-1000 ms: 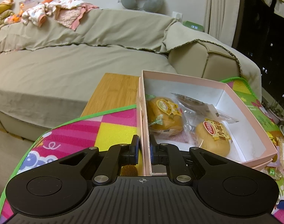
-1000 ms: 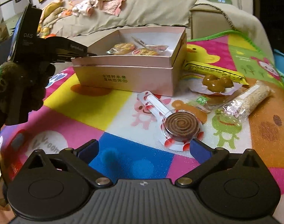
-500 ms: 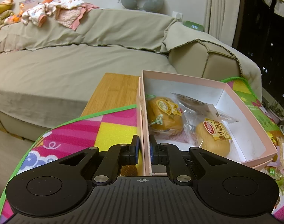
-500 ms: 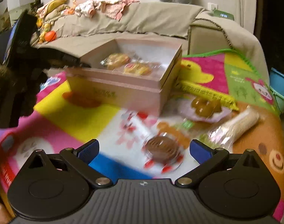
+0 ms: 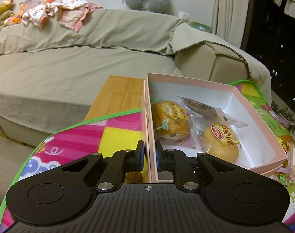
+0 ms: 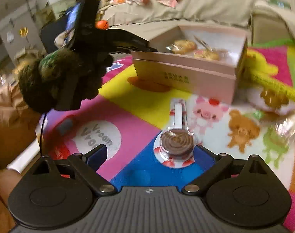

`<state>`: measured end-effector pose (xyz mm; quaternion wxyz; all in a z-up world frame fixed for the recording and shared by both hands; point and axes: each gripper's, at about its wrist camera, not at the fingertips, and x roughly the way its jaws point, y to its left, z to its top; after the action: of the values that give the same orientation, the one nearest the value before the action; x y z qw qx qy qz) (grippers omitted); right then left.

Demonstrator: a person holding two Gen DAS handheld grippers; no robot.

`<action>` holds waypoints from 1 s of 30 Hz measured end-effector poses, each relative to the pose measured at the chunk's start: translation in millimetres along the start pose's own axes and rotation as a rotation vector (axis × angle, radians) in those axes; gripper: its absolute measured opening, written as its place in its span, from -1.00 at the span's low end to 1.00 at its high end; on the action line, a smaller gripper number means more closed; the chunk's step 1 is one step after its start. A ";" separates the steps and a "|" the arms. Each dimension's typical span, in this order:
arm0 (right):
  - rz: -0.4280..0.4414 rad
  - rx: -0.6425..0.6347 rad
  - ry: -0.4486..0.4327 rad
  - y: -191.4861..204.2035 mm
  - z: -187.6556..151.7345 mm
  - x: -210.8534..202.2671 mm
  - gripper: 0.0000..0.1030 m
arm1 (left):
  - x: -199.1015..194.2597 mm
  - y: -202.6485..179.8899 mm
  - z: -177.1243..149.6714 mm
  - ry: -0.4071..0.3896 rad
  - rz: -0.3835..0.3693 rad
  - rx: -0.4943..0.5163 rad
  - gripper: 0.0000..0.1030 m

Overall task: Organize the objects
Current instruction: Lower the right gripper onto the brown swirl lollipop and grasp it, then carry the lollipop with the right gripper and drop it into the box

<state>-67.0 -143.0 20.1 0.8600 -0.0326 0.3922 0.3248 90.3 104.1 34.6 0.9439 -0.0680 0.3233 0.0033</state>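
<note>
- Your left gripper (image 5: 148, 156) is clamped on the near left wall of the pink box (image 5: 252, 104), one pad outside the wall and one inside, the jaws almost together with only the cardboard between them.
- Just ahead of that grip and to its right, inside the box, lie two wrapped buns (image 5: 171, 119) side by side, with a clear flat packet (image 5: 209, 107) behind them.
- Left of the left gripper, the colourful play mat (image 5: 85, 136) covers the table, and a bare strip of wooden tabletop (image 5: 118, 95) shows ahead of the mat's green edge.
- Your right gripper (image 6: 150, 152) stands wide, its jaws closing, and its pads press on nothing.
- Between its fingers, nearer the right one, the chocolate swirl lollipop (image 6: 176, 140) lies flat on the mat, its white stick pointing away from the tool toward the box.
- Ahead of the right gripper and to its left, your gloved left hand (image 6: 66, 77) holds the other tool at the box corner.
- To the right of the right gripper, further wrapped snacks (image 6: 273, 101) lie on the mat, blurred.
</note>
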 end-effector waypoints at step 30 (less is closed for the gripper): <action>-0.283 -0.114 -0.196 19.7 103.7 -96.8 0.03 | -1.9 -2.7 1.1 -0.001 -0.010 -0.016 -0.73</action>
<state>-57.3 -146.9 162.9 0.9279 -0.1047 0.2791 0.2237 89.6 101.6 36.9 0.9434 -0.0773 0.3225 0.0014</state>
